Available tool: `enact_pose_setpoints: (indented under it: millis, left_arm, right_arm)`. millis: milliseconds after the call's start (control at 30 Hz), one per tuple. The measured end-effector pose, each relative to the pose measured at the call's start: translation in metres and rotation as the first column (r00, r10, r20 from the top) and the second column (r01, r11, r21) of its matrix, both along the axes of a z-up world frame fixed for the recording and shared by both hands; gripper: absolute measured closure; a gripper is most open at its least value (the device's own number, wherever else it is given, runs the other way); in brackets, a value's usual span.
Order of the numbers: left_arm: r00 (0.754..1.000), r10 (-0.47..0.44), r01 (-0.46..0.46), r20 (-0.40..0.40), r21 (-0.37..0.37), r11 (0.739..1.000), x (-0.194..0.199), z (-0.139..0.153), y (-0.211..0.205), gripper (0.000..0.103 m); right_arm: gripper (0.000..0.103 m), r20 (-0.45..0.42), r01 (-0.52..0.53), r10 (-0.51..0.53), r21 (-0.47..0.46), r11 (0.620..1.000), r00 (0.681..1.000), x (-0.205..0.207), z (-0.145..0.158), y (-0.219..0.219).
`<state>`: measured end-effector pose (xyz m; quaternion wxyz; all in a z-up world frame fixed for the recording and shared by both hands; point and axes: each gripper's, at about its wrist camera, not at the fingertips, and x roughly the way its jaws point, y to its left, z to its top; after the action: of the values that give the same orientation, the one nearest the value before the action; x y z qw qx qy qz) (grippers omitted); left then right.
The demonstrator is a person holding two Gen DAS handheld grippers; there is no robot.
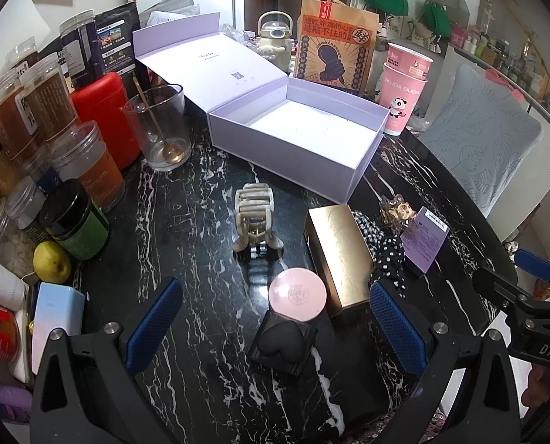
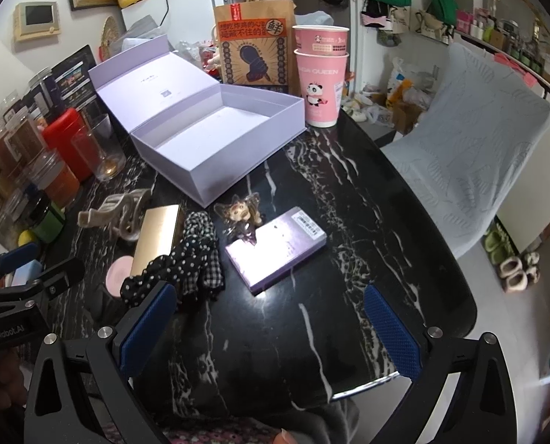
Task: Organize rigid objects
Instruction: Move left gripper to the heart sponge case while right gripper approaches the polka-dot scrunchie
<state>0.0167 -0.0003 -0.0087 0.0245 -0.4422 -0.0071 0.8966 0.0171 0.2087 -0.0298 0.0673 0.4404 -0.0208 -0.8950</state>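
An open, empty lilac box [image 1: 304, 137] [image 2: 215, 133] stands on the black marble table [image 1: 201, 192]. In front of it lie a beige hair claw [image 1: 254, 218] [image 2: 115, 214], a gold box [image 1: 339, 255] [image 2: 156, 236], a pink round compact [image 1: 297, 298] [image 2: 118, 273], a black heart sponge in its case [image 1: 282, 340], a small figurine charm [image 1: 398, 212] [image 2: 241, 211] and a purple card box [image 1: 424, 238] [image 2: 275, 249]. My left gripper [image 1: 275, 329] is open, with the compact and sponge between its fingers. My right gripper [image 2: 271, 329] is open and empty, just short of the purple box.
Jars [image 1: 34, 111], a red canister [image 1: 104, 118], a glass with a spoon [image 1: 160, 129] and a yellow fruit [image 1: 51, 262] crowd the left side. Pink cups [image 1: 404, 85] and a paper bag [image 1: 334, 44] stand behind the box. Polka-dot scrunchies [image 2: 186, 259] lie by the gold box. A chair [image 2: 471, 155] stands at right.
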Motion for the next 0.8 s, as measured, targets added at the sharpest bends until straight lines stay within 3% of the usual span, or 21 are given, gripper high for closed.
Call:
enact_pose_setpoints:
  millis: [167, 467, 800]
  left_arm:
    - [1.000, -0.010, 0.010, -0.002, 0.010, 1.000, 0.008, -0.003, 0.002, 0.000]
    - [0.998, -0.014, 0.010, 0.062, 0.063, 0.998, 0.017, -0.028, -0.005, 0.000]
    - [0.991, -0.066, 0.044, 0.117, 0.177, 0.983, 0.012, -0.058, -0.012, 0.001]
  right_arm:
    - [0.000, 0.013, -0.015, 0.015, -0.014, 1.000, 1.000, 0.005, -0.006, 0.001]
    - [0.000, 0.032, -0.059, 0.060, -0.053, 0.997, 0.998, 0.007, -0.026, -0.004]
    - [0.000, 0.060, -0.097, 0.104, -0.117, 0.988, 0.993, 0.002, -0.050, -0.006]
